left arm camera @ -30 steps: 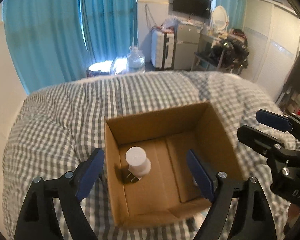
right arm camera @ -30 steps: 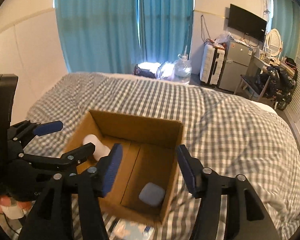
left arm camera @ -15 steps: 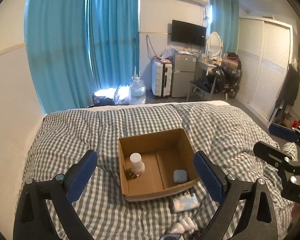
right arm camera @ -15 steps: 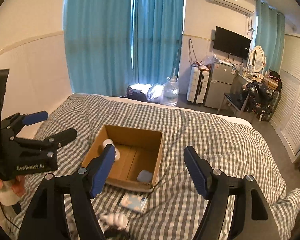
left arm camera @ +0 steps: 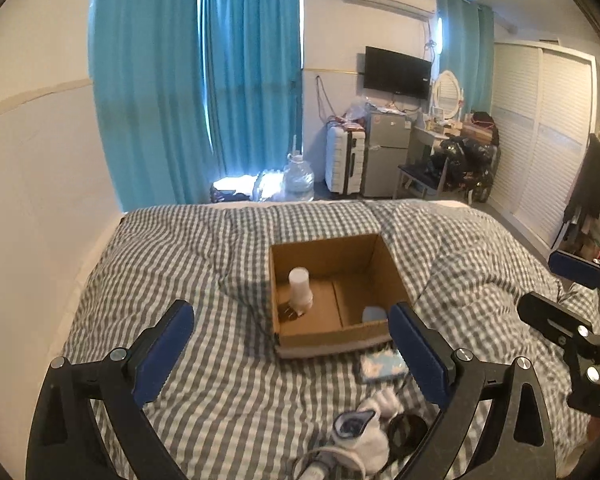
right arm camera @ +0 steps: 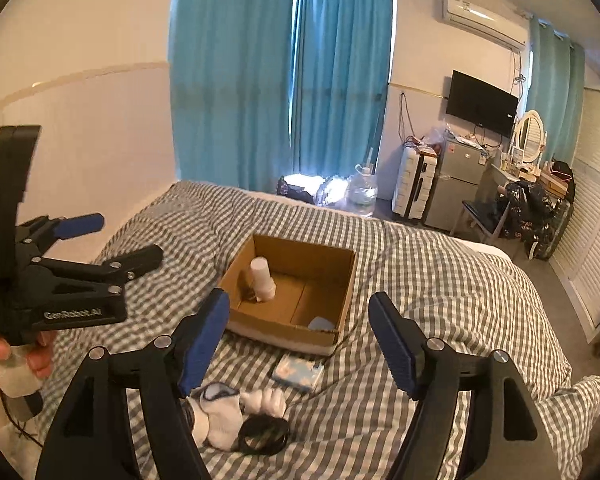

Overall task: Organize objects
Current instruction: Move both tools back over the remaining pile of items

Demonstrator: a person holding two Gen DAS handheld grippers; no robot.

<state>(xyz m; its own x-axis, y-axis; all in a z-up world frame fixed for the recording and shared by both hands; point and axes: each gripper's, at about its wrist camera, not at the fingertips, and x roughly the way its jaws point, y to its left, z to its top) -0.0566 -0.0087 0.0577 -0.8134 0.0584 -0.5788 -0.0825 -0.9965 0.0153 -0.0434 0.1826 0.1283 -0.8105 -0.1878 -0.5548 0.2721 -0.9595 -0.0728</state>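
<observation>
Resting on checked bedding (left arm camera: 228,264) (curtains (left arm camera: 204,80) behind): box (left arm camera: 328,344).

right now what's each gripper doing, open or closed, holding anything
left gripper: jaws open, holding nothing.
right gripper: jaws open, holding nothing.

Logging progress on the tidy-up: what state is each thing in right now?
Cardboard box: open on the bed.
White bottle: upright in the box.
Blue pad: in the box.
Tissue pack: on the bed, outside the box.
Socks: on the bed.
Left gripper: open, empty.
Right gripper: open, empty.
</observation>
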